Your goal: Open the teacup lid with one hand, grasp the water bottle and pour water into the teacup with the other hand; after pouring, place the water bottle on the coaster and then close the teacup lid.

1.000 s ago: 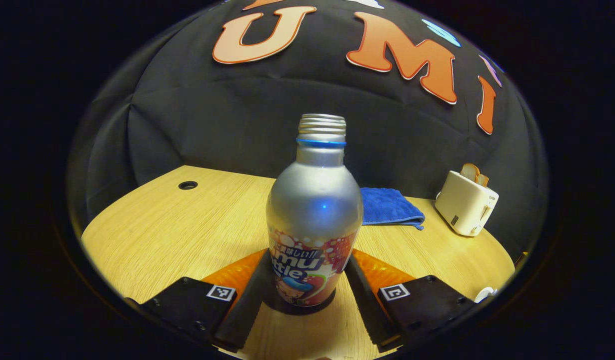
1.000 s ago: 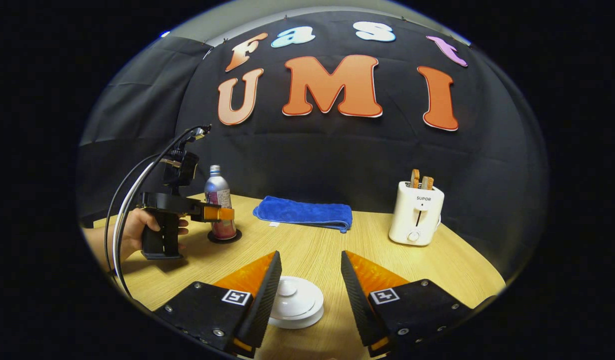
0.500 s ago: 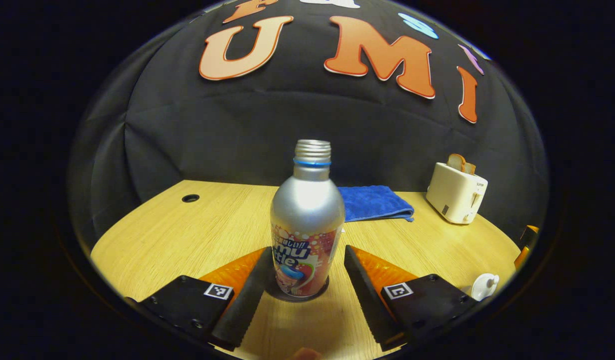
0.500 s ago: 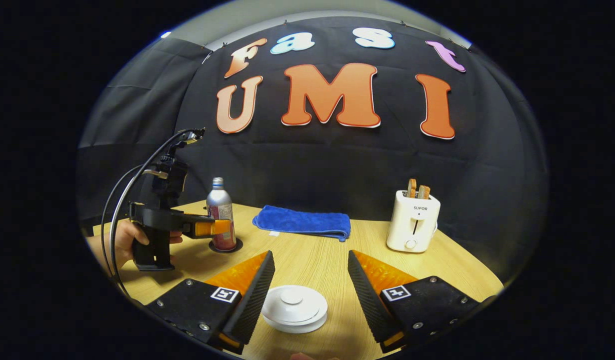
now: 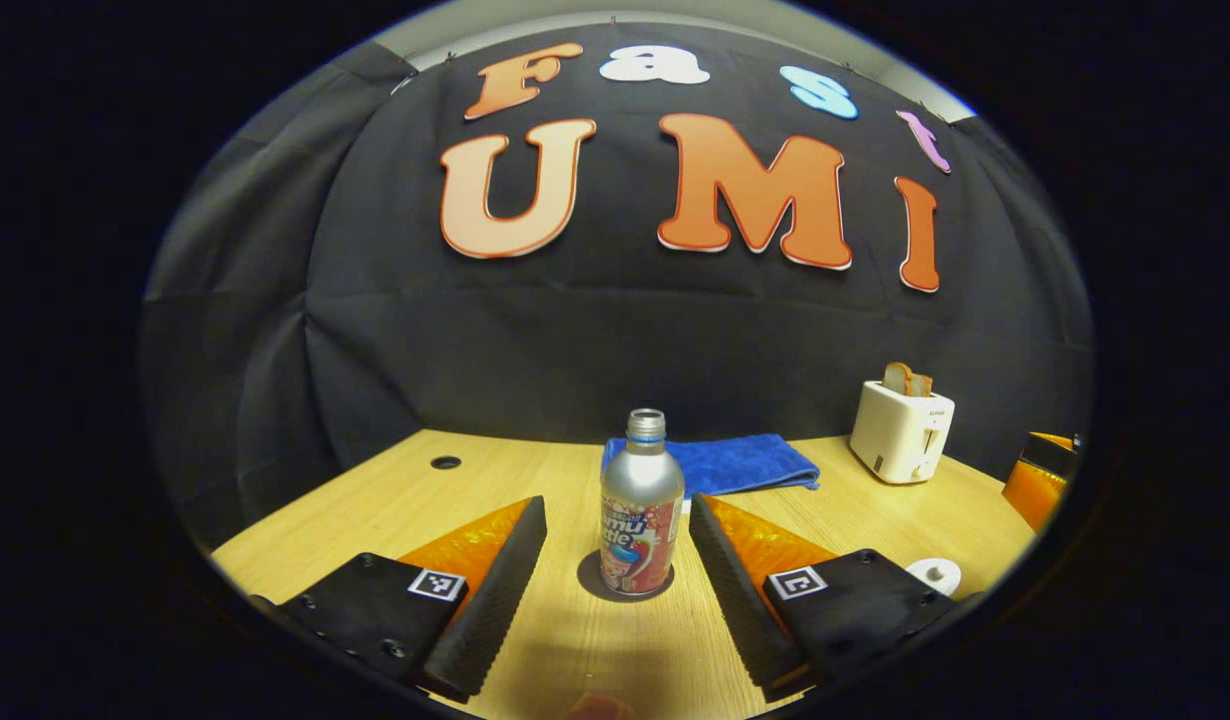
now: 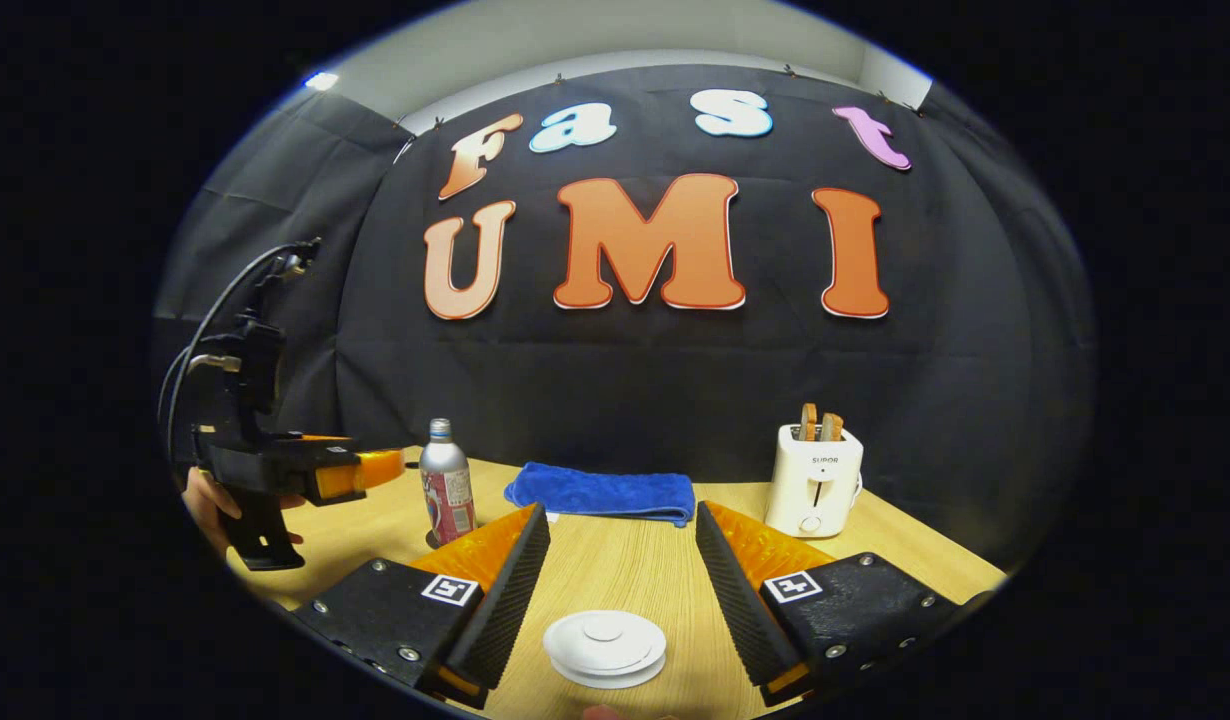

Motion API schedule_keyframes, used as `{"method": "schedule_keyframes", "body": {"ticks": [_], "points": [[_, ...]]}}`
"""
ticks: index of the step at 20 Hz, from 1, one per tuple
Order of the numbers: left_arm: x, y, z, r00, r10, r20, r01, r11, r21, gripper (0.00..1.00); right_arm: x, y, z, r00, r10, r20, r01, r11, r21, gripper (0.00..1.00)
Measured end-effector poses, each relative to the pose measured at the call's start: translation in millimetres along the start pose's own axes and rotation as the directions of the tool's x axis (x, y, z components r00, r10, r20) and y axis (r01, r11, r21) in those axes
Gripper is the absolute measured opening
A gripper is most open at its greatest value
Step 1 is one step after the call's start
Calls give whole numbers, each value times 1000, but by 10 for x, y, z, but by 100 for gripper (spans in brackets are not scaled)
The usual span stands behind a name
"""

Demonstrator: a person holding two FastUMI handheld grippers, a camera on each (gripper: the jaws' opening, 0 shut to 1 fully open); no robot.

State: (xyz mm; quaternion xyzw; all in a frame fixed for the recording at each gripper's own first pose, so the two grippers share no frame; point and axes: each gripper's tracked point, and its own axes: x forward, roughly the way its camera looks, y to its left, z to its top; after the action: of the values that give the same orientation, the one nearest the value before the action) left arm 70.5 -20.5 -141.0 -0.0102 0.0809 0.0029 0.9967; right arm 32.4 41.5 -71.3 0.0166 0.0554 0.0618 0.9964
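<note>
I saw the water bottle (image 5: pixel 641 515) standing upright on the dark round coaster (image 5: pixel 625 582), left of the table's middle. It was silver above, with a blue ring under its uncapped threaded neck and a red, white and blue printed wrap around the lower half. From the right gripper view the bottle (image 6: pixel 446 481) stood well apart from the teacup lid (image 6: pixel 604 642). That lid was white and round with a small flat knob on top, sitting level. I could not tell the cup beneath it.
</note>
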Motion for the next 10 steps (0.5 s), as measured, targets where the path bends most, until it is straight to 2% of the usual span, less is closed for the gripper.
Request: {"method": "schedule_keyframes", "body": {"ticks": [3,10], "points": [[-216,77,129,999,29,45,-29,1000,2,98,-77,76,101,1000,3,13,-2,1000,-14,89],[-639,262,320,989,90,116,-94,995,28,97,-138,215,404,996,4,95,-1,1000,-29,90]]}}
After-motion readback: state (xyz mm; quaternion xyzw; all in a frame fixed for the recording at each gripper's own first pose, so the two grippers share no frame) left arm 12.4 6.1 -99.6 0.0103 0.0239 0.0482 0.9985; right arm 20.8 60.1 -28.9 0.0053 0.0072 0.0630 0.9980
